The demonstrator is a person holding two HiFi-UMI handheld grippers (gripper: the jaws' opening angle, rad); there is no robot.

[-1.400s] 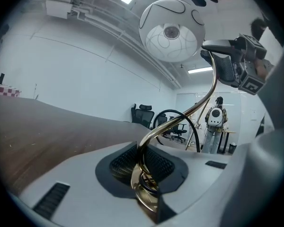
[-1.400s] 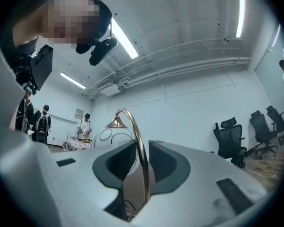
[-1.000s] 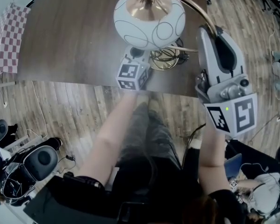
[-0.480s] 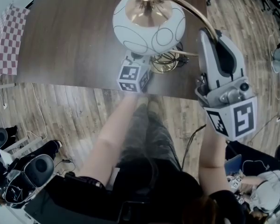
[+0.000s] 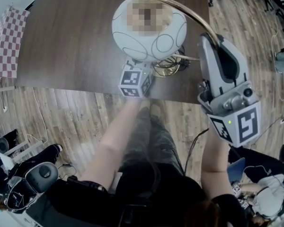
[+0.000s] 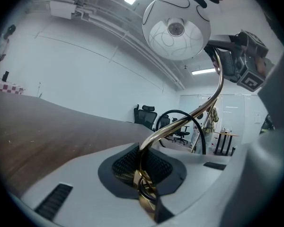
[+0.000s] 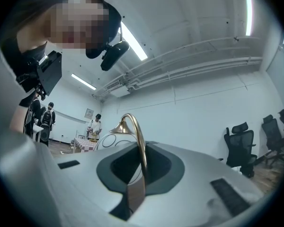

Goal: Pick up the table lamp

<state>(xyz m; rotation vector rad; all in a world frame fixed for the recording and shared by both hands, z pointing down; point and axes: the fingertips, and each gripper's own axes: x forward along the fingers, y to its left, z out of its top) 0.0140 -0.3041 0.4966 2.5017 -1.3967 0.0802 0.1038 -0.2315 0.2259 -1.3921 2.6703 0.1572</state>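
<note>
Dark wood-grain bench (image 5: 75, 41) filled the upper part of the head view, standing on a pale plank floor (image 5: 61, 117). A red-and-white checkered cloth (image 5: 9, 37) lay at the far left. White walls, ceiling light strips (image 7: 132, 41) and black office chairs (image 6: 144, 117) showed in the two gripper views.

Near the bench's front edge, the left tool (image 6: 142, 156) was clamped on the brass lower stem of the table lamp (image 5: 132, 37), just above its ringed brass base (image 5: 168, 63). A black cable (image 6: 199, 131) looped behind the stem. Whether the base rested on the bench could not be determined.

The lamp stood upright. Its brass arm (image 5: 180, 8) rose from the base, bowed out to the right, then arched back left over the top. The white globe shade (image 6: 176, 27), marked with thin black circles, hung from the arm's end directly above the left tool, with its opening and bulb facing down.

At the right, the right tool (image 7: 142, 157) was pinched on the arm's outer curve, with the brass tube between its pads.
</note>
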